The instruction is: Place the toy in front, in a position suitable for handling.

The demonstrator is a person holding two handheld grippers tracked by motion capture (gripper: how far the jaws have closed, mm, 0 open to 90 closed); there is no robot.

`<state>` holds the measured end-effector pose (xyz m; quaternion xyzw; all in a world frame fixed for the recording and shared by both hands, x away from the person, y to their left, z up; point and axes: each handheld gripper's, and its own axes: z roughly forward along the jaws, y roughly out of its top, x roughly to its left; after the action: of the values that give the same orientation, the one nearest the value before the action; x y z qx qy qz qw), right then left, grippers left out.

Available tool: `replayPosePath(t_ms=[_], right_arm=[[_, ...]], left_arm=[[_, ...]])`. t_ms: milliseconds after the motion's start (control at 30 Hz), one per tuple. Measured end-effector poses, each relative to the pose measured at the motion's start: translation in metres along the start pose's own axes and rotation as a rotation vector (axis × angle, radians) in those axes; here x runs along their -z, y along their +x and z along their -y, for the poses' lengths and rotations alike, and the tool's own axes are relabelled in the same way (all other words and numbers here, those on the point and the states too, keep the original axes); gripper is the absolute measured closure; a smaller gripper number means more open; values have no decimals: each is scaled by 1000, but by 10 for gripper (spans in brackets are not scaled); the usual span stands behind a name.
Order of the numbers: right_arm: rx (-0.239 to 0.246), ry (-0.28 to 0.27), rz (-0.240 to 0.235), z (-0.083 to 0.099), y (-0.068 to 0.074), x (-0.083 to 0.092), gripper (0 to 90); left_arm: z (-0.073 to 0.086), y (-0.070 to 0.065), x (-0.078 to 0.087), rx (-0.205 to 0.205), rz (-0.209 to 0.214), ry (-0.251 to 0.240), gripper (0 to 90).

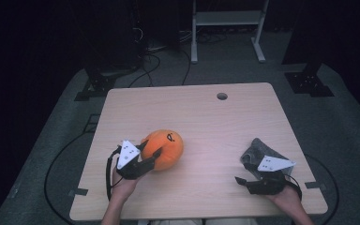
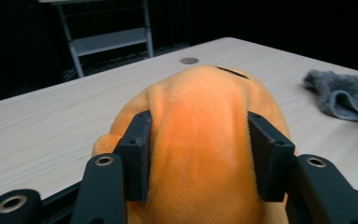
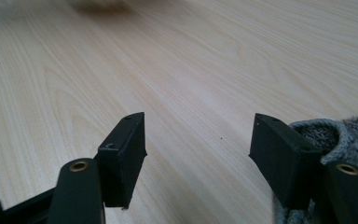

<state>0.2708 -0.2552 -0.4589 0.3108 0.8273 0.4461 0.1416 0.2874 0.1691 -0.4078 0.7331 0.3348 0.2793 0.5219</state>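
- Orange plush toy (image 1: 164, 148) sits on the left half of the wooden table (image 1: 206, 117), towards the near edge, with a small dark mark on its upper side.
- Left gripper (image 1: 147, 152) is clamped on the plush from the near-left; in the left gripper view both black pads (image 2: 137, 154) press into the soft orange fabric (image 2: 200, 140), which bulges up between them.
- Right gripper (image 1: 246, 180) is at the near-right of the table, held low by the person's right hand (image 1: 286, 194), well apart from the plush.
- In the right gripper view its jaws stand wide apart over bare wood with nothing between them.
- Grey cloth (image 1: 258, 150) lies crumpled on the right side of the table, just beyond the right gripper; in the right gripper view its knitted edge (image 3: 345, 130) lies right beside the right-hand jaw, and whether they touch I cannot tell.
- Round hole (image 1: 222, 96) marks the far part of the tabletop, right of centre.
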Motion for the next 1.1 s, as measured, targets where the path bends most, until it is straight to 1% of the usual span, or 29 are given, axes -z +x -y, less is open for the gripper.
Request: replayPosePath(t_ms=[33,100,167,200,233,267,300,367,400,467,500,567,600,633,667,700,733,767,867,900,933,1000,1033,1067,1100], right_arm=[[0,0,0,0,0,0,344],[-1,-2,1,0,-1,0,344],[-17,-3,5,1,-2,0,343],[-22,-6,8,1,-2,0,344],[-36,-16,11,1,-1,0,344],[-38,-18,12,1,-1,1,344],[-38,-18,12,1,-1,1,344],[-33,-22,19,1,1,2,344],[-32,-23,21,1,1,2,345],[-34,-23,23,1,0,3,345],[-39,-28,29,2,-1,4,345],[-44,-30,30,2,-2,5,345],[-44,-30,30,2,-2,5,345],[-51,-37,36,3,-4,6,345],[-55,-39,38,3,-5,7,345],[-55,-39,38,3,-5,7,345],[-54,-42,39,3,-6,7,345],[-52,-48,43,3,-7,9,346],[-53,-52,44,3,-7,10,347],[-52,-53,47,3,-8,10,347],[-52,-51,49,3,-9,10,347],[-55,-50,49,3,-8,9,346],[-54,-48,49,3,-8,9,346],[-54,-48,49,3,-8,9,346],[-53,-44,46,2,-8,7,347]], left_arm=[[0,0,0,0,0,0,481],[-1,-9,-5,0,35,-3,480],[-2,-16,-10,-17,70,9,478],[-2,-19,-12,-24,79,15,477],[-3,-25,-16,-43,89,25,477],[-4,-28,-18,-49,95,28,476],[-4,-28,-18,-49,95,28,476],[-10,-35,-25,-56,114,24,475],[-10,-35,-25,-56,114,24,474],[-13,-41,-32,-62,130,16,474],[-15,-47,-38,-66,145,18,472],[-16,-54,-45,-84,166,21,471],[-16,-54,-45,-84,166,21,471],[-15,-58,-49,-86,181,28,471],[-12,-63,-54,-98,195,40,470],[-12,-63,-54,-98,195,40,470],[-10,-66,-56,-110,196,46,470],[-8,-68,-56,-111,196,44,468],[-5,-70,-58,-106,202,42,465],[-3,-72,-60,-105,213,40,461],[-3,-72,-60,-105,213,40,461],[1,-78,-64,-121,231,54,456],[2,-79,-65,-123,238,47,453],[2,-79,-65,-123,238,47,449],[3,-78,-66,-114,253,39,442]])
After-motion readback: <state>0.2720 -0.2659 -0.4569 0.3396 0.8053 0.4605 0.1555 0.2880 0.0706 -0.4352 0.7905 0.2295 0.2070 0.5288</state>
